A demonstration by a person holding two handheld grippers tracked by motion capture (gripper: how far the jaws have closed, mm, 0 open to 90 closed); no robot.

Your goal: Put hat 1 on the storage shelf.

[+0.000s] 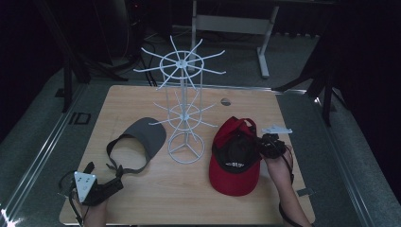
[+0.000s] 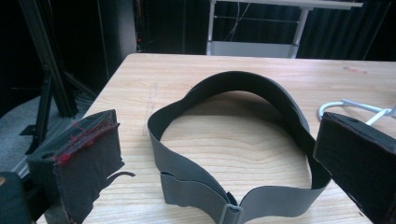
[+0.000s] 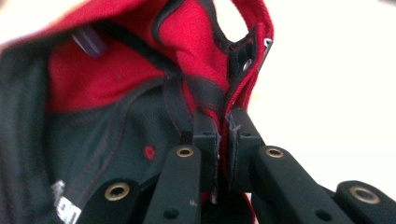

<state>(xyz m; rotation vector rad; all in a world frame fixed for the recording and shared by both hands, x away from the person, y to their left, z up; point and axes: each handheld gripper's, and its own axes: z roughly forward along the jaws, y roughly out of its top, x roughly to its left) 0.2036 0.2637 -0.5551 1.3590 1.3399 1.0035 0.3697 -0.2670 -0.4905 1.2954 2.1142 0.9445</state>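
Note:
A red cap (image 1: 235, 156) lies upside down on the wooden table (image 1: 142, 194), right of the white wire rack (image 1: 185, 104). My right gripper (image 1: 265, 145) is shut on the cap's rim beside the back strap; in the right gripper view its jaws pinch the red and black fabric (image 3: 223, 109) between them. A grey visor (image 1: 139, 142) lies left of the rack, its strap loop toward me. My left gripper (image 1: 111, 176) rests near the front left edge, open, with the visor's strap (image 2: 224, 140) ahead of and between its two pads (image 2: 88, 163).
The rack's prongs spread out at two levels above the table's middle. A small grey disc (image 1: 226, 100) lies near the far edge. A grey bracket (image 1: 305, 192) sticks out at the table's right edge. Dark stands and a desk frame (image 1: 265, 42) stand beyond.

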